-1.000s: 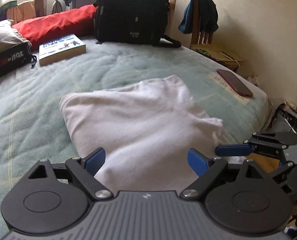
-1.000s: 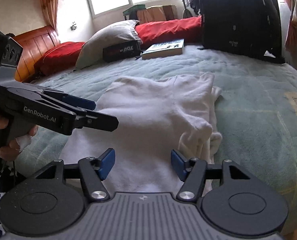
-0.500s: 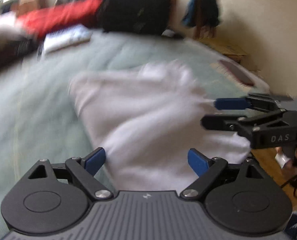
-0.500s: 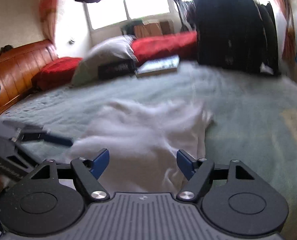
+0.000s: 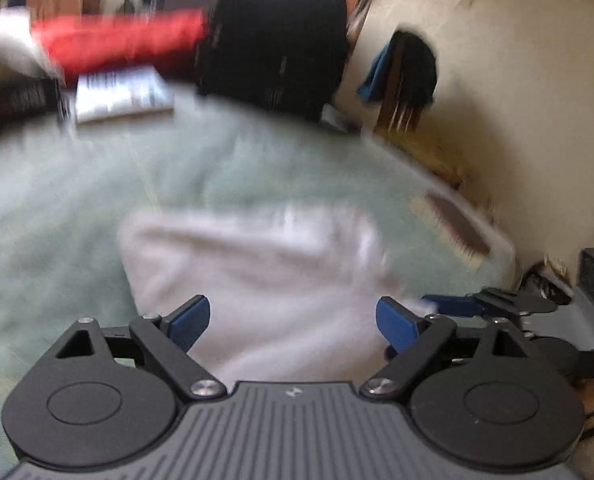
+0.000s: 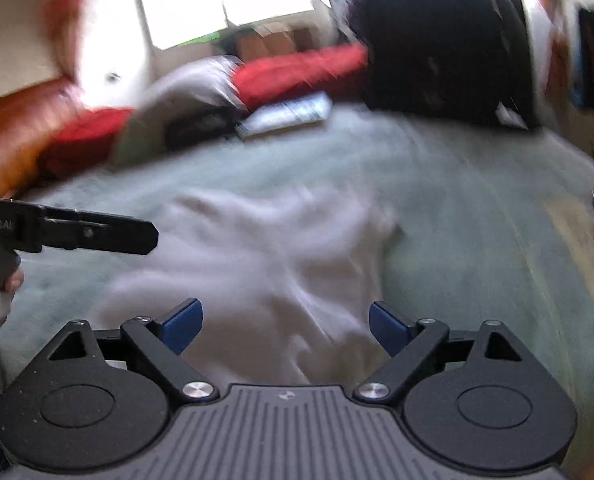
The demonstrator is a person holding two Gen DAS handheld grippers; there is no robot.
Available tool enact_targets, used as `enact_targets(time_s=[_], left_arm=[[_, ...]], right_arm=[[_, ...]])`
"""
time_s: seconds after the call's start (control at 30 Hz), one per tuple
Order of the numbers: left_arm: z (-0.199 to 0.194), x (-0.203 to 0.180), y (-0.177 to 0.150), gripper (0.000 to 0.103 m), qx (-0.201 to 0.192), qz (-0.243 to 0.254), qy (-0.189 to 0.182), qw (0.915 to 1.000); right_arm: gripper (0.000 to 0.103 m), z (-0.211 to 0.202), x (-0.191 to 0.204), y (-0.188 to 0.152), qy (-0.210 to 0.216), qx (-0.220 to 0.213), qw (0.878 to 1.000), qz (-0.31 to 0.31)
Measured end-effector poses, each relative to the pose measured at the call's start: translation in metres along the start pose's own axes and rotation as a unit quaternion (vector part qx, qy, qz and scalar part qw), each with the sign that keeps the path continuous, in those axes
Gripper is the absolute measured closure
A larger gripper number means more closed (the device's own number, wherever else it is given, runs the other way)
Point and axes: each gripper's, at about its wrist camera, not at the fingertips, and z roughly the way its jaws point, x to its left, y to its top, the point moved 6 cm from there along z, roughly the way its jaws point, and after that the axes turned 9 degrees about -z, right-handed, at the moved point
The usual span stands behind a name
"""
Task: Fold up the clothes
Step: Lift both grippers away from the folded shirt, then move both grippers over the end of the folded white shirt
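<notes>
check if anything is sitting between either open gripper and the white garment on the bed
Nothing visible does. The white garment lies directly ahead of the left gripper and the right gripper, both with jaws wide open. The book and black backpack sit well beyond it.

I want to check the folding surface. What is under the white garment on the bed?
The white garment lies on a pale green bedspread, seen on all its far sides. Anything beneath the cloth itself is covered and cannot be seen.

White garment (image 5: pixel 281 280) on pale green bedspread (image 5: pixel 57 216).
</notes>
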Motion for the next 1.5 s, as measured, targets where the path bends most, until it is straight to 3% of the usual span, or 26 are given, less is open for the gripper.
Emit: enact_targets(time_s=[0.13, 0.23, 0.33, 0.53, 0.7, 0.9, 1.07, 1.27, 1.5], left_arm=[[0.005, -0.014, 0.014, 0.014, 0.01, 0.024, 0.027, 0.9993], [0.004, -0.045, 0.034, 0.013, 0.007, 0.056, 0.011, 0.9983], [0.021, -0.077, 0.038, 0.012, 0.031, 0.088, -0.012, 0.9956], [0.069, -0.114, 0.035, 0.013, 0.055, 0.097, -0.033, 0.9932], [0.097, -0.124, 0.04, 0.013, 0.06, 0.109, -0.017, 0.9922], [0.098, -0.129, 0.049, 0.013, 0.059, 0.096, -0.011, 0.9935], [0.054, -0.122, 0.048, 0.012, 0.044, 0.127, 0.009, 0.9909], [0.004, -0.08, 0.03, 0.012, 0.04, 0.101, 0.067, 0.9918], [0.006, -0.035, -0.015, 0.012, 0.057, 0.055, 0.101, 0.9917]], right_arm=[[0.007, -0.019, -0.012, -0.008, 0.015, -0.019, 0.999, 0.034], [0.002, -0.025, -0.012, -0.002, 0.022, -0.04, 0.998, 0.032], [0.0, -0.024, -0.012, -0.001, 0.028, -0.042, 0.998, 0.025], [0.0, -0.016, -0.033, -0.015, 0.042, -0.015, 0.996, 0.079], [0.0, -0.019, -0.038, -0.016, 0.045, -0.019, 0.995, 0.091], [0.0, -0.023, -0.037, -0.016, 0.047, -0.023, 0.994, 0.092], [0.0, -0.025, -0.036, -0.017, 0.047, -0.025, 0.994, 0.095], [0.0, -0.034, -0.032, -0.015, 0.048, -0.037, 0.994, 0.095], [0.0, -0.037, -0.023, -0.01, 0.049, -0.04, 0.995, 0.083]])
